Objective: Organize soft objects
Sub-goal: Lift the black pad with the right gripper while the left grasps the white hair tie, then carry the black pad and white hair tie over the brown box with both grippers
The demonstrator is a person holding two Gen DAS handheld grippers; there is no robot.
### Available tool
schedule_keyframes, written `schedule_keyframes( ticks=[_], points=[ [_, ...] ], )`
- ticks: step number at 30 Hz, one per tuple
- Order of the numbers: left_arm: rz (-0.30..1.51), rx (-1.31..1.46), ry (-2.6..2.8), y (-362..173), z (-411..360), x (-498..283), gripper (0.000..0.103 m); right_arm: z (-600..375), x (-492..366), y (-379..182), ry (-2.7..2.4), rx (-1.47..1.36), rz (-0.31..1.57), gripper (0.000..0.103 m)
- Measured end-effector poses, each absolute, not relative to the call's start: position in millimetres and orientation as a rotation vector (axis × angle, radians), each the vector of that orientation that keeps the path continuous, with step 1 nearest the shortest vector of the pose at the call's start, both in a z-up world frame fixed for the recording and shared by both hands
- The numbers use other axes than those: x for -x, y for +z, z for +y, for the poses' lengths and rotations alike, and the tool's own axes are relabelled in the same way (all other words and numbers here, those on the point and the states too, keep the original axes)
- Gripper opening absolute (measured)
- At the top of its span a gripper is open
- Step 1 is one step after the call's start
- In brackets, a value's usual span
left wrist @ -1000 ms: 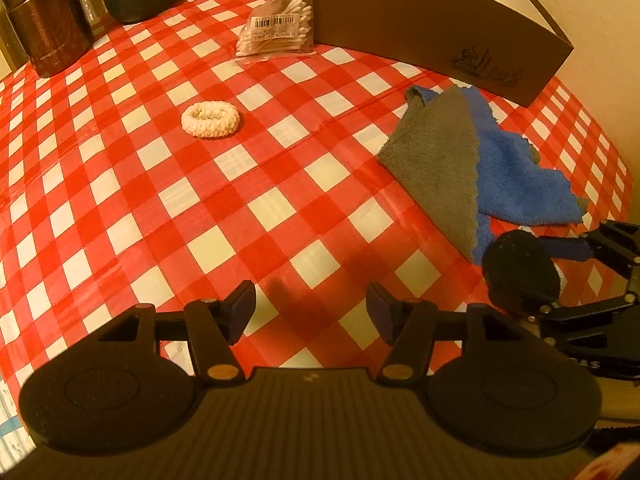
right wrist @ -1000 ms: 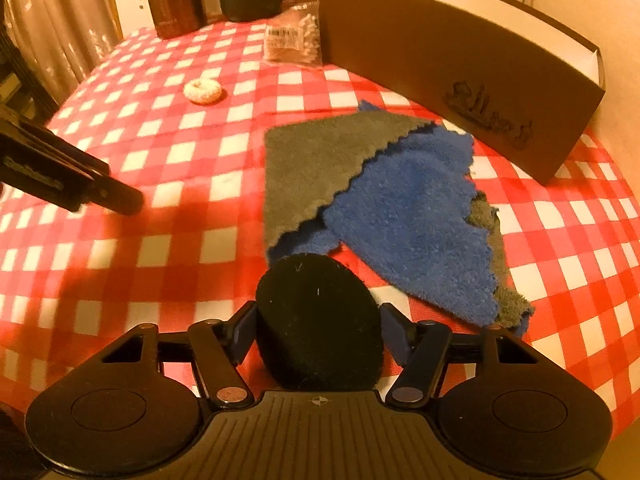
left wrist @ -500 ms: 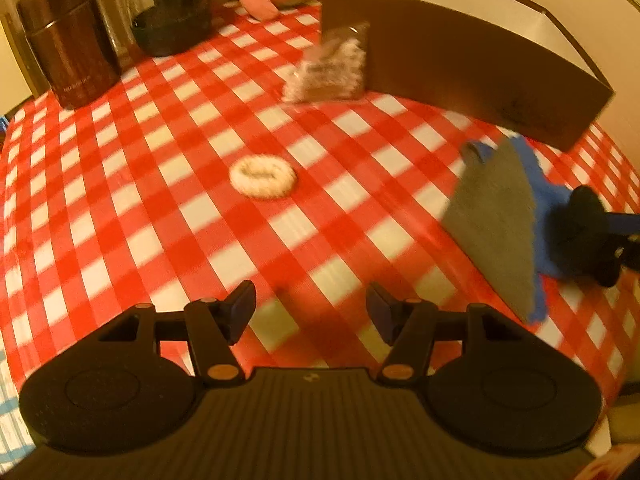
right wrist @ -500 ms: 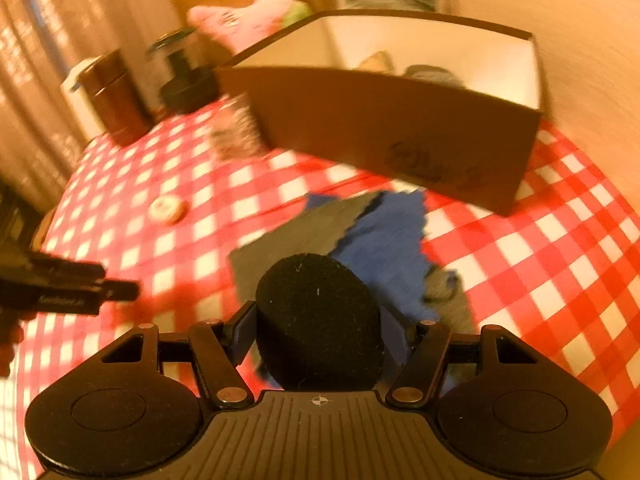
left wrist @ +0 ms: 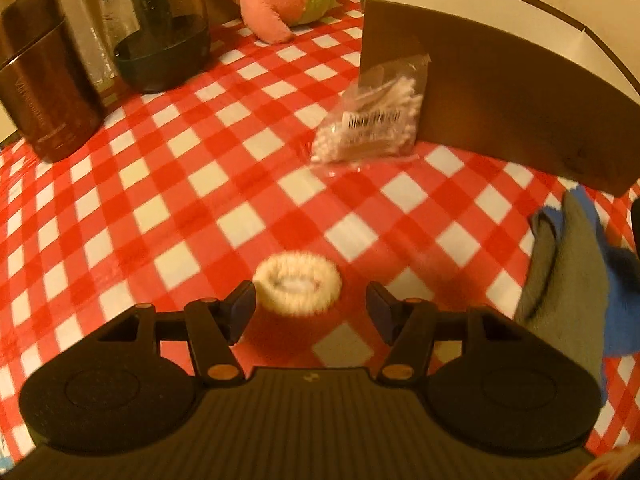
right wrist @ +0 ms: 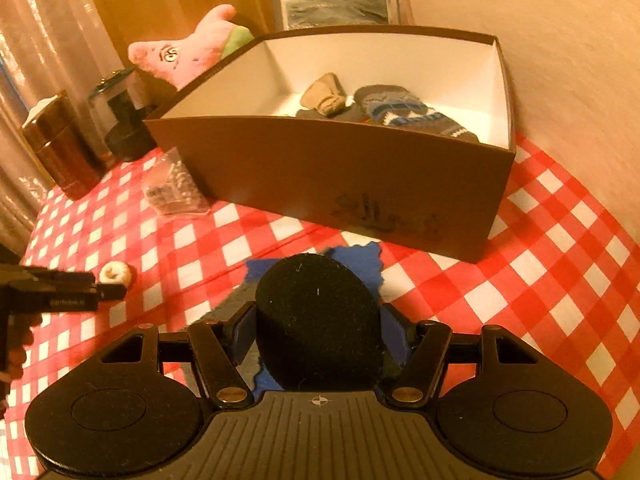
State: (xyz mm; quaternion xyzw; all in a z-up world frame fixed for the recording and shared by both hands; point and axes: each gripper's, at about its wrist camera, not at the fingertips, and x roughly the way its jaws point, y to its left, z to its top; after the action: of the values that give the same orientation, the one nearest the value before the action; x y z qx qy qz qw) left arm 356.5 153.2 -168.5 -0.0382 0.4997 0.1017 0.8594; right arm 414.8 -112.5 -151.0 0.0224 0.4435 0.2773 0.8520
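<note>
A: What is seen on the left side?

B: The left gripper (left wrist: 310, 312) is held low over the checked tablecloth (left wrist: 168, 184), with its jaws apart and nothing clamped. The cream fluffy ring (left wrist: 298, 289) lies on the cloth just past the fingertips, nearer to the left finger. It is not yet touched, as far as can be judged.

A: How should this step be done well?

B: The ring should be centred between the fingers before they are closed, because now it sits off to one side. The fingers should be lowered until the cloth is almost reached, so that the soft ring is caught across its body and not only at its fuzz. The grip should be gentle, since the ring is probably squashed easily.

A: And more to the right?

B: A bag of cotton swabs (left wrist: 372, 124) leans on the brown box (right wrist: 320, 176). The grey and blue cloths (left wrist: 568, 284) lie in front of that box.

A: What is held by the right gripper (right wrist: 318, 334)?

B: A black round pad (right wrist: 318, 320) is gripped between its fingers, above the cloths. The box is open, and socks (right wrist: 404, 114) are already lying inside.

A: What is advised there?

B: The pad should be carried over the near wall of the box and released only when it is inside, in the free part beside the socks.
</note>
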Motion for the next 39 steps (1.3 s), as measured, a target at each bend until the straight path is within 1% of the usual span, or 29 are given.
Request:
schedule_keyframes(
  ticks=[10,11,15,17,18,20,22,29,39],
  points=[
    [1.072,0.053,0.194,-182.6,159.3,-375.9,0.055,-123.1,-420.2,-157.5,0.532,-0.057,0.954,0.065],
    [1.07,0.054,0.193,-182.4,159.9,-375.3,0.051,-124.3,-420.7,-157.7,0.528,-0.057,0.955,0.065],
    [1.07,0.058,0.191,-180.7,160.4,-372.9,0.042,-127.6,-421.8,-157.2,0.516,-0.059,0.955,0.065],
    [1.074,0.053,0.19,-179.3,159.1,-371.8,0.033,-128.2,-421.3,-156.2,0.517,-0.061,0.955,0.065],
    [1.077,0.051,0.189,-178.9,158.4,-371.1,0.032,-127.7,-420.0,-155.2,0.518,-0.062,0.954,0.065],
    [1.081,0.045,0.187,-177.9,156.9,-369.0,0.024,-127.3,-418.1,-153.7,0.523,-0.059,0.951,0.065],
    [1.082,0.043,0.181,-176.3,155.2,-365.0,0.019,-127.6,-415.7,-152.1,0.529,-0.061,0.949,0.065],
    [1.058,0.065,0.183,-161.5,153.5,-342.5,0.018,-135.5,-409.4,-145.1,0.529,-0.07,0.932,0.065],
    [0.975,0.071,0.191,-114.4,148.3,-313.0,0.018,-156.2,-402.2,-128.0,0.526,-0.091,0.892,0.065]
  ],
)
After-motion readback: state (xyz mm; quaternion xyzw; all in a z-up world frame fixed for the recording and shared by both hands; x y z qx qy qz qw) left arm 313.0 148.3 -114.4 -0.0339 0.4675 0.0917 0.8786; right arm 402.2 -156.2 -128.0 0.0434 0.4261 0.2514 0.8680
